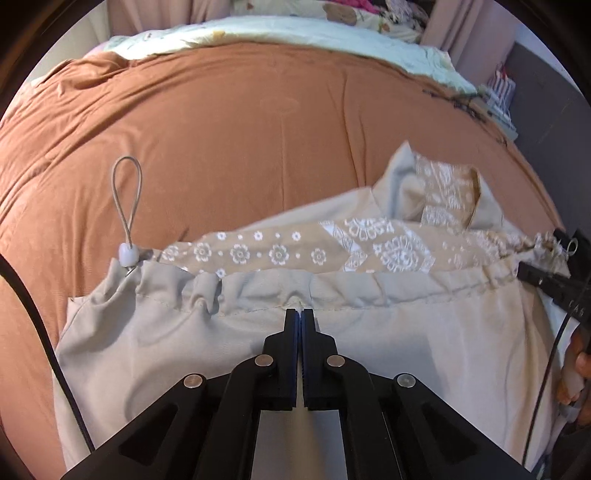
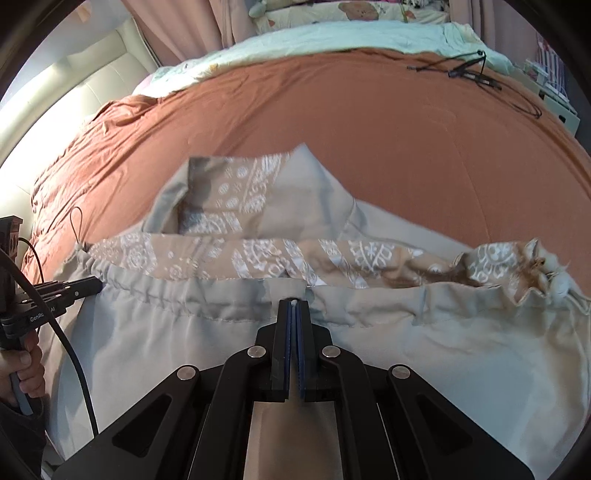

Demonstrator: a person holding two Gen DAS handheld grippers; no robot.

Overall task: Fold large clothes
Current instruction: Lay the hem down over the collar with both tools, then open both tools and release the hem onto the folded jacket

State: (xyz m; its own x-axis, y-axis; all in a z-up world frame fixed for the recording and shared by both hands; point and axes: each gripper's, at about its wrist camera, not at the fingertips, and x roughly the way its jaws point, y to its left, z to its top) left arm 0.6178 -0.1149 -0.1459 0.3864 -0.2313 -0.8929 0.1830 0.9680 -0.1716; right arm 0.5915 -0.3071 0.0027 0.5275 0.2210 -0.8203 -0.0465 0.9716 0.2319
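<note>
A beige jacket [image 1: 369, 350] with a tan, white-patterned lining [image 1: 280, 253] lies on the bed, its drawstring hem lifted toward me. My left gripper [image 1: 299, 314] is shut on the hem's edge. An elastic cord loop with a white toggle [image 1: 127, 254] sticks up at the hem's left end. In the right wrist view the same jacket [image 2: 443, 350] fills the foreground, and my right gripper [image 2: 293, 304] is shut on the hem. Each gripper shows at the other view's side: the right one [image 1: 535, 277] and the left one [image 2: 79, 288].
An orange-brown bedspread [image 1: 258, 118] covers the bed. A pale green quilt [image 1: 295, 33] lies at its far end. Black cables [image 2: 472, 70] lie at the far right of the bed. A cream padded wall [image 2: 74, 88] stands on the left.
</note>
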